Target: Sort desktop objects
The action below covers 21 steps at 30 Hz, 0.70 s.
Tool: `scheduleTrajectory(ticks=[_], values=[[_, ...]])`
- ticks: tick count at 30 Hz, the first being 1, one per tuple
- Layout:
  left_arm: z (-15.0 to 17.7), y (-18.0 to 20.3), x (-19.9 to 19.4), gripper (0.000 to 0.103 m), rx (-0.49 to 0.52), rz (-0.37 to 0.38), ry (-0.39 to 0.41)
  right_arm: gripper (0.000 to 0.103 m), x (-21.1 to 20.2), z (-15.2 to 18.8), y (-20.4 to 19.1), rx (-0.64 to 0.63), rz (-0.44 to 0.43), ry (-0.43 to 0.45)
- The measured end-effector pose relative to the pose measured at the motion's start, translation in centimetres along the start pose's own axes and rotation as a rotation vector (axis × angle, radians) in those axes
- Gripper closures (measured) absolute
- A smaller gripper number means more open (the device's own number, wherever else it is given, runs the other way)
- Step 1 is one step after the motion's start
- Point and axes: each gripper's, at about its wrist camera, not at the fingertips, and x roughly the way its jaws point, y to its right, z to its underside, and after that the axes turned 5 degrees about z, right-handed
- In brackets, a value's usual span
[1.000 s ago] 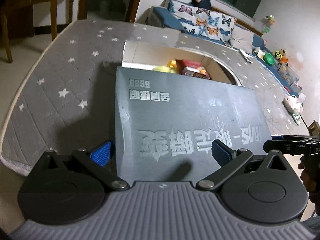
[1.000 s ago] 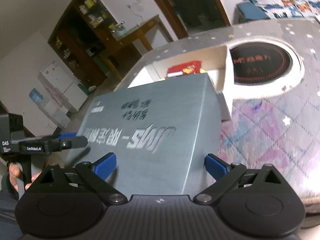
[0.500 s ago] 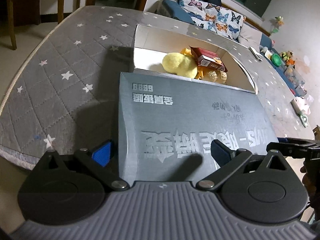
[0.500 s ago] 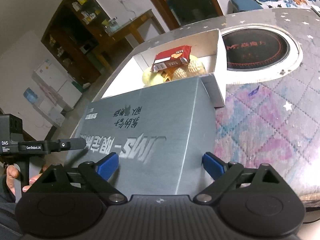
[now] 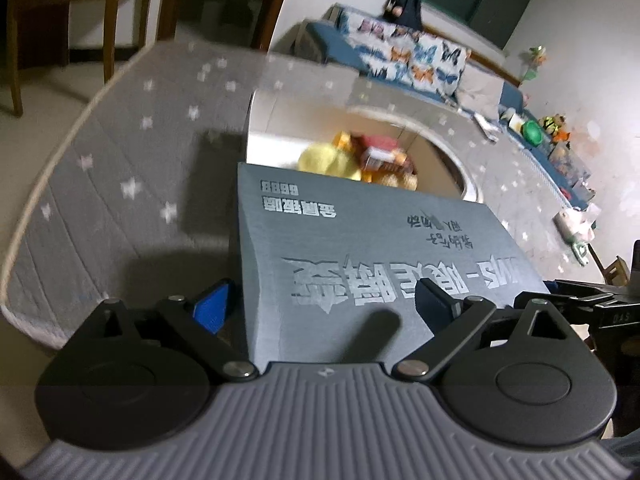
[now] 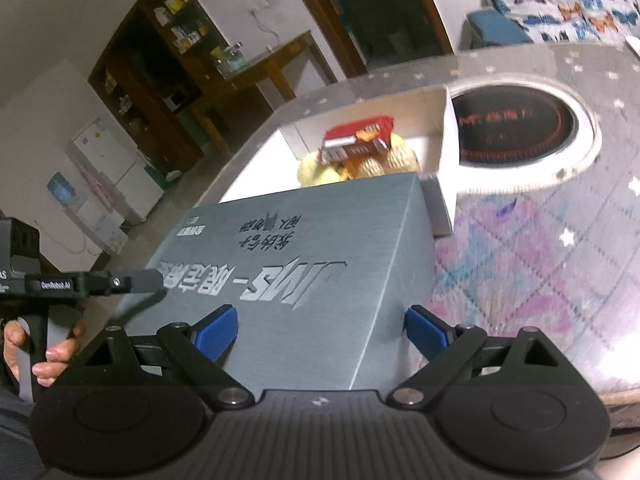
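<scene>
A grey lid [image 5: 360,232] with silver lettering fills the front of both views, its far edge over the white box [image 5: 272,120]. My left gripper [image 5: 320,296] straddles the lid's near left corner. Its jaws are closing: the blue left pad [image 5: 210,308] is close beside the side wall and the other finger is over the top face. My right gripper [image 6: 320,316] straddles the lid's [image 6: 320,232] near right corner the same way, jaws wide. Neither pair pinches the lid. In the box [image 6: 444,140] lie a yellow plush [image 6: 316,170] and a red snack pack [image 6: 356,136].
A grey star-patterned cover [image 5: 120,160] lies on the table, with a round hob [image 6: 516,128] set in right of the box. A sofa [image 5: 412,56] with butterfly cushions runs behind. A hand [image 6: 52,356] holds the left gripper's handle.
The lid has kept its place between both pairs of fingers while the views swung. More of the box's contents shows behind it than a second ago. The left jaws have narrowed a little.
</scene>
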Motion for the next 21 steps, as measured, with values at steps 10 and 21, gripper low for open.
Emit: scheduleTrajectory(ticks=[10,21], values=[[-5.3,2.1,-0.3,0.008,0.124,-0.054,0.167,0.009,-2.1,-3.4,-2.5,-0.096,0.012,0.113],[-12.3,1.6,7.8,0.008,0.112,-0.060,0.178,0.011,0.9,-10.5,0.3,-0.085,0.047,0.205]])
